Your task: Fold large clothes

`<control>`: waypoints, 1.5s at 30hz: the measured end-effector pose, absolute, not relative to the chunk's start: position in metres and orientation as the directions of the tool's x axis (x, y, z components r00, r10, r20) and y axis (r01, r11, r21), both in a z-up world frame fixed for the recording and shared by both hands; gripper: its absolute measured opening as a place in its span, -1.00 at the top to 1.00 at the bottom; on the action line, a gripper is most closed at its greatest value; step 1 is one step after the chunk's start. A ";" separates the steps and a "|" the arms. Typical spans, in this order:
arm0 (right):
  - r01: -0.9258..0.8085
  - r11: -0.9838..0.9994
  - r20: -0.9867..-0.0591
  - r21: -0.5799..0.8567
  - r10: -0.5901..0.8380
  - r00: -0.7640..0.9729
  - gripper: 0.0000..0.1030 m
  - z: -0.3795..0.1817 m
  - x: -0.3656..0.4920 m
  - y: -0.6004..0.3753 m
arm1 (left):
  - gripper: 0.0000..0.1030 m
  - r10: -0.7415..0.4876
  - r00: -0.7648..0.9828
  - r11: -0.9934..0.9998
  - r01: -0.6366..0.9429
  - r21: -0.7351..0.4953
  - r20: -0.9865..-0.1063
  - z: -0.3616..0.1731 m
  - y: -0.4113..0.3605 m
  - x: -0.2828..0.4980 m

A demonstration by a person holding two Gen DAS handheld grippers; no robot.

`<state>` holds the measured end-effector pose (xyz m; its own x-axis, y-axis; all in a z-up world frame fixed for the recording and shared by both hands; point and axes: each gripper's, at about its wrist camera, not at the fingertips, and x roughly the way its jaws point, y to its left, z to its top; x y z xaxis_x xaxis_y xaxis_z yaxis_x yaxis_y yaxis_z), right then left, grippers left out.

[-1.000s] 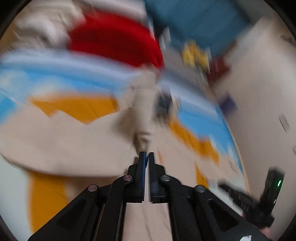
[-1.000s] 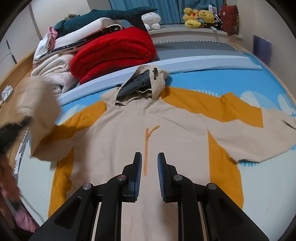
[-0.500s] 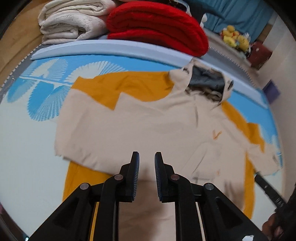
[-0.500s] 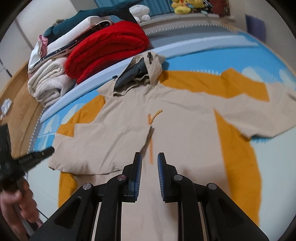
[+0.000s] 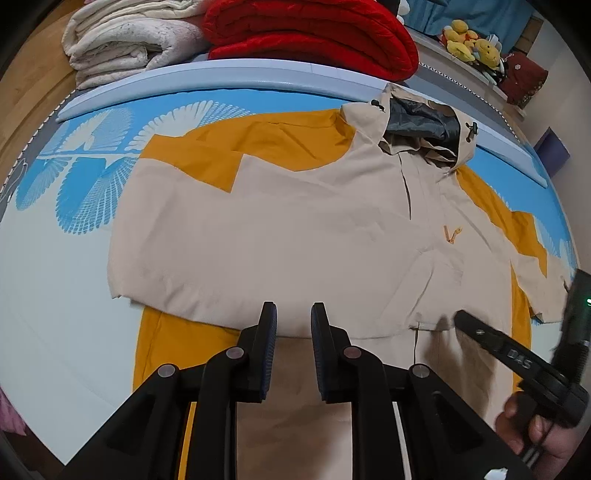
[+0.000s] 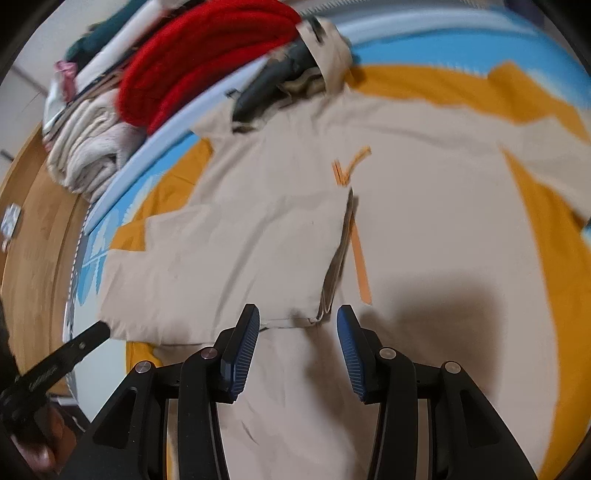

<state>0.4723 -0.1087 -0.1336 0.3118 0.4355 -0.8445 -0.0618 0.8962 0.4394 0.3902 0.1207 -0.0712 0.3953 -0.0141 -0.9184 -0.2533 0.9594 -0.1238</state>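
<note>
Lying flat on the bed (image 5: pixel 44 288), the jacket (image 5: pixel 332 229) is stretching hood-to-hem away from both tools, one sleeve (image 6: pixel 229 266) folded across its chest. The right hand-held gripper (image 6: pixel 298 345), jaws opening and empty, is hanging nearest that sleeve's cuff; the left hand-held gripper (image 5: pixel 293 345) is hovering slightly apart, empty. Red blanket (image 5: pixel 306 33) is sitting well clear.

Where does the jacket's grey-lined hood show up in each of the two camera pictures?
Left wrist view: the hood sits upper right of centre, against the pale blue bed edge.
Right wrist view: the hood, blurred, lies at the top centre, just right of the red blanket.
Shared landmark: the small orange V-shaped mark on the jacket's chest, below the hood in both views.
</note>
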 end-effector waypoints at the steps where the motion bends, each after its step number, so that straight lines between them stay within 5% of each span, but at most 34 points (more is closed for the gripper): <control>1: -0.053 0.895 -0.847 0.443 0.437 0.303 0.12 -0.138 0.475 -0.107 | 0.68 -0.014 0.394 0.961 -0.250 -0.121 -0.919 -0.073 0.120 0.392; 13: 0.033 0.905 -0.880 0.424 0.404 0.250 0.15 -0.166 0.492 -0.088 | 0.67 -0.024 0.372 0.962 -0.243 -0.122 -0.928 -0.086 0.122 0.405; 14: 0.026 0.912 -0.883 0.410 0.390 0.260 0.19 -0.165 0.492 -0.086 | 0.67 -0.024 0.372 0.962 -0.243 -0.122 -0.928 -0.086 0.122 0.405; 16: 0.002 0.922 -0.885 0.387 0.371 0.283 0.66 -0.160 0.491 -0.083 | 0.67 -0.023 0.376 0.963 -0.242 -0.122 -0.926 -0.085 0.123 0.406; 18: -0.026 0.918 -0.868 0.396 0.384 0.315 0.82 -0.152 0.492 -0.084 | 0.67 -0.018 0.384 0.961 -0.248 -0.122 -0.923 -0.083 0.127 0.407; 23: -0.143 0.885 -0.707 0.443 0.443 0.551 0.86 -0.080 0.488 -0.105 | 0.67 0.008 0.462 0.941 -0.304 -0.150 -0.887 -0.067 0.153 0.408; 27: -0.097 0.907 -0.628 0.411 0.359 0.691 0.87 -0.040 0.489 -0.154 | 0.67 0.030 0.534 0.905 -0.373 -0.203 -0.845 -0.054 0.182 0.406; 31: 0.085 0.937 -0.707 0.338 0.193 0.681 0.87 -0.057 0.509 -0.216 | 0.67 0.043 0.521 0.885 -0.415 -0.209 -0.852 -0.062 0.201 0.411; 38: 0.104 0.943 -0.779 0.316 0.196 0.596 0.81 -0.084 0.533 -0.257 | 0.66 -0.058 0.450 0.878 -0.403 -0.260 -0.891 -0.098 0.200 0.426; 41: 0.125 0.944 -0.791 0.305 0.177 0.586 0.70 -0.089 0.536 -0.267 | 0.64 -0.060 0.389 0.894 -0.388 -0.223 -0.919 -0.116 0.190 0.432; 45: 0.162 0.933 -0.824 0.322 0.192 0.532 0.22 -0.109 0.544 -0.282 | 0.51 -0.025 0.249 0.894 -0.427 -0.133 -0.968 -0.150 0.192 0.433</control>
